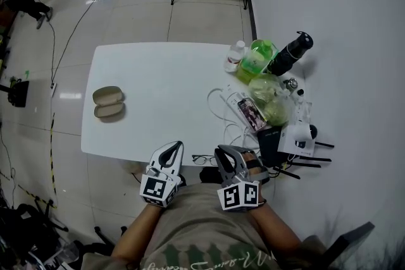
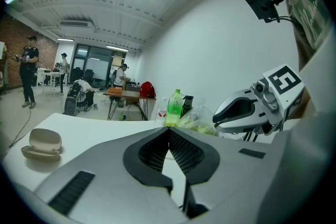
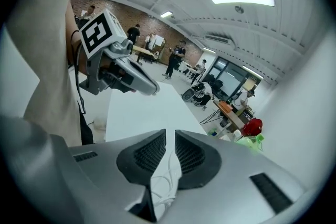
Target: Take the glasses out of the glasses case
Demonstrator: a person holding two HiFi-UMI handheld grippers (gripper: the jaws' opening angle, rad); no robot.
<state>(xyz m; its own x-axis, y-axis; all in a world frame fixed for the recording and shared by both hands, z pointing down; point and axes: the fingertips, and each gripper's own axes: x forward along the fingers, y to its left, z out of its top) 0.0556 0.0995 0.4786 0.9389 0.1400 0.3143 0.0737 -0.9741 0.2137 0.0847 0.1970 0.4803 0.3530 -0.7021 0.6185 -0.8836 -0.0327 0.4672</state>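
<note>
**White table, case open, glasses lying free**

White rectangular table (image 1: 171,92) on a pale tiled floor carries everything that matters. Toward the table's left end sits the beige clamshell glasses case (image 1: 108,103), its two halves hinged apart and showing nothing inside. That fits a case that has been emptied.

The thin dark-framed glasses (image 1: 204,160) lie flat at the table's near edge, well apart from the case. By that lie, the removal looks done.

The left gripper (image 1: 171,152) and right gripper (image 1: 226,156) flank the glasses at the near edge, held close to the person's body. Neither touches the frame.

In the left gripper view the ribbed pads meet at their tips with nothing between them. In the right gripper view only a thin slit separates the pads, and it shows just table and white cable (image 1: 221,101) beyond. Both claws are closed and empty, probably at rest.

Clutter, including a green plastic bottle (image 1: 256,57), crowds the table's right end, clear of the glasses.
</note>
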